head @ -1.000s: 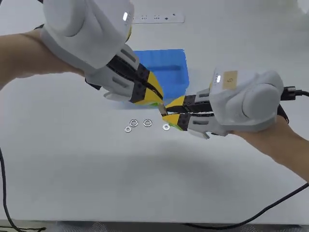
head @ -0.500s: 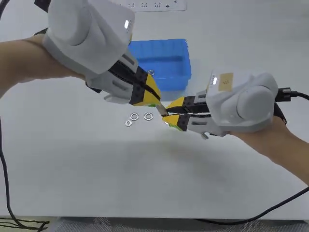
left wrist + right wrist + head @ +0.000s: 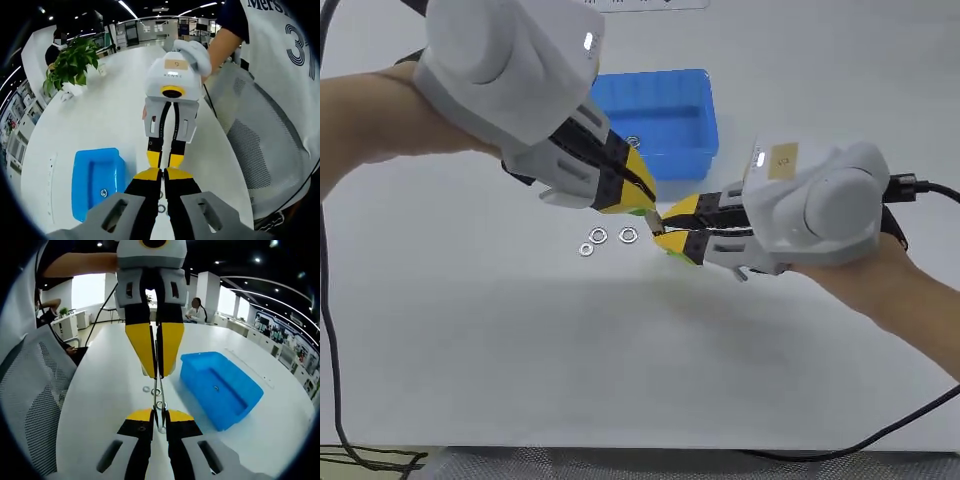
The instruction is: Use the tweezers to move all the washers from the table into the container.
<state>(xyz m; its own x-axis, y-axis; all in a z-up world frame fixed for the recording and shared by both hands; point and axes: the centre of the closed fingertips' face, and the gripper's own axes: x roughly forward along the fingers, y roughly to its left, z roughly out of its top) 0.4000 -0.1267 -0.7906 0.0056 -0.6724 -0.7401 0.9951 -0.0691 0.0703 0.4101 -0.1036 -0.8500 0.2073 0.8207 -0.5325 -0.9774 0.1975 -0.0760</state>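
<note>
At frame centre the left gripper [image 3: 642, 206] and right gripper [image 3: 669, 238] meet tip to tip, both pairs of fingers narrow, closed on the tweezers [image 3: 656, 227]. Three washers [image 3: 599, 236] lie on the surface [image 3: 520, 330] just left of them. Another sits in the blue container [image 3: 692, 88], upper centre.

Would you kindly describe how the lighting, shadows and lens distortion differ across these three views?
Head view: bright, even light, a soft shadow on the white table; the small metal washers look distinct. Left gripper view: strong fisheye bowing, glaring ceiling strips. Right gripper view: same bowing; the blue plastic container is crisp.
</note>
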